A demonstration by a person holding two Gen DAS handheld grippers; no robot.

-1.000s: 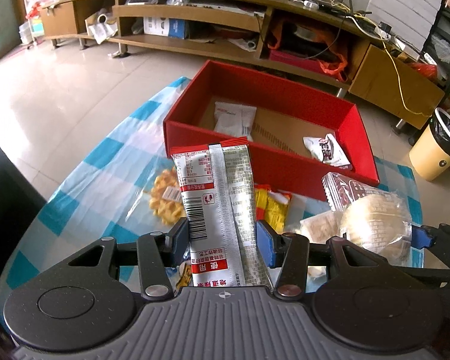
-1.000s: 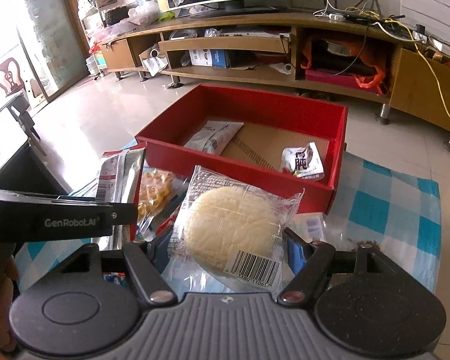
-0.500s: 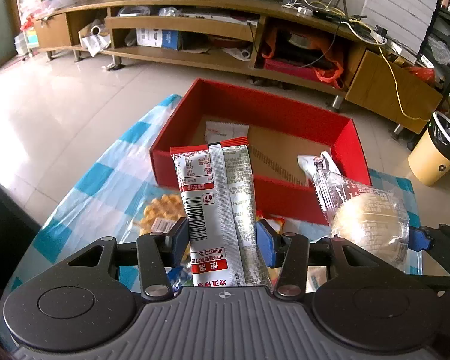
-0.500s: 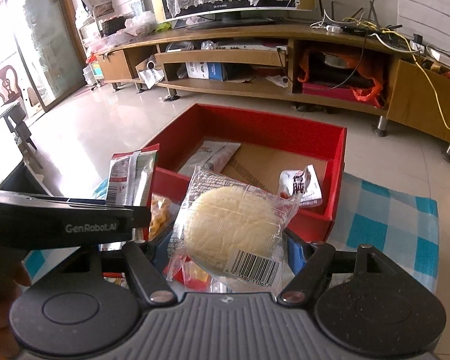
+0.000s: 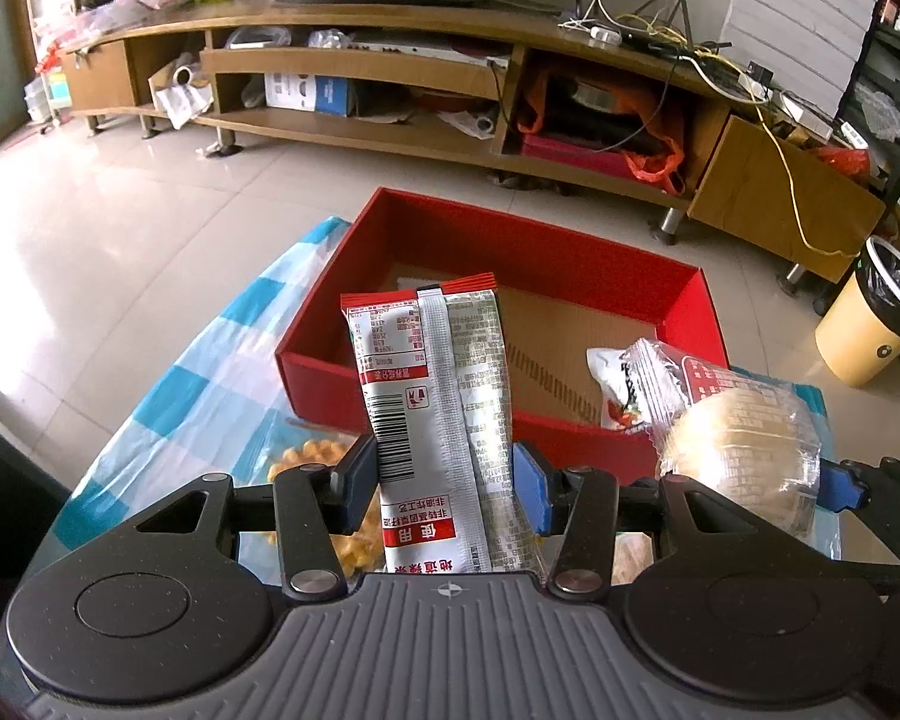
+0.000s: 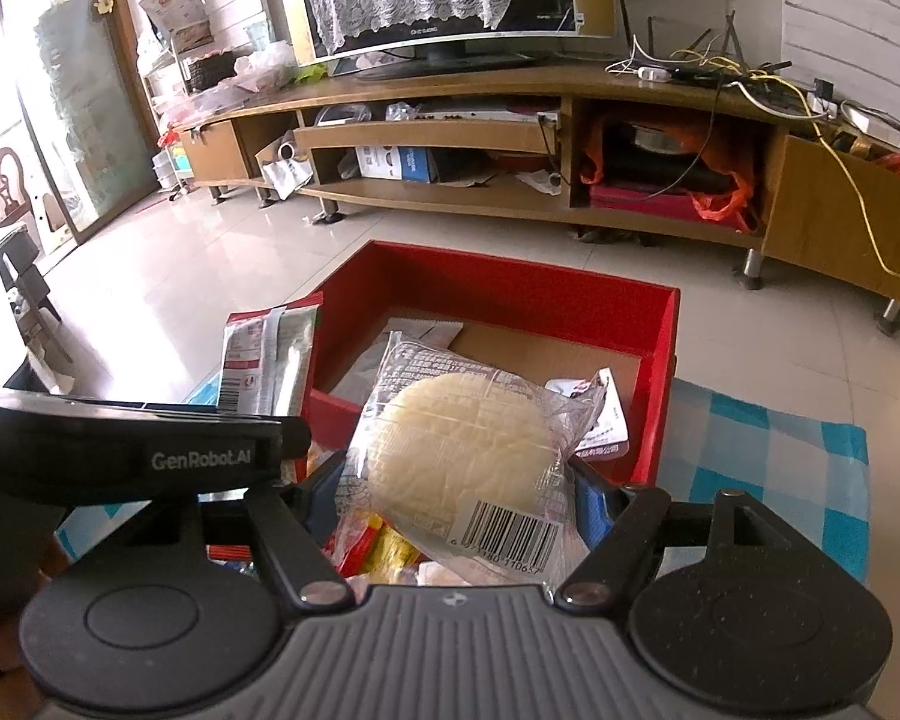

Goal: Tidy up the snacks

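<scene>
Left wrist view first: the left tongs [image 5: 444, 474] are clamped on a tall silver packet [image 5: 432, 420] with a red top edge, held upright, barcode side facing the camera. Under the tongs at 7 o'clock a clear bag of yellow puffs [image 5: 312, 462] lies on the blue-checked cloth [image 5: 168, 396] covering the desk. At 3 o'clock the right tongs' load shows, a round pale cake in clear wrap [image 5: 738, 444]. Just beyond the packet sits the red box [image 5: 336, 378], its cardboard floor bare in the middle, with a white pouch [image 5: 612, 372] lying inside near its right wall.

From the right wrist view, the right tongs [image 6: 450, 492] are closed on the round pale cake in clear wrap [image 6: 462, 450], tilted, barcode toward the lens, held over the near wall of the red box [image 6: 660, 372]. Yellow and red wrappers [image 6: 384, 552] lie below it at 6 o'clock. At 10 o'clock stands the silver packet [image 6: 270, 366]. Farther off, a wooden TV stand [image 6: 450, 138] runs across the tiled floor [image 6: 180, 252].
</scene>
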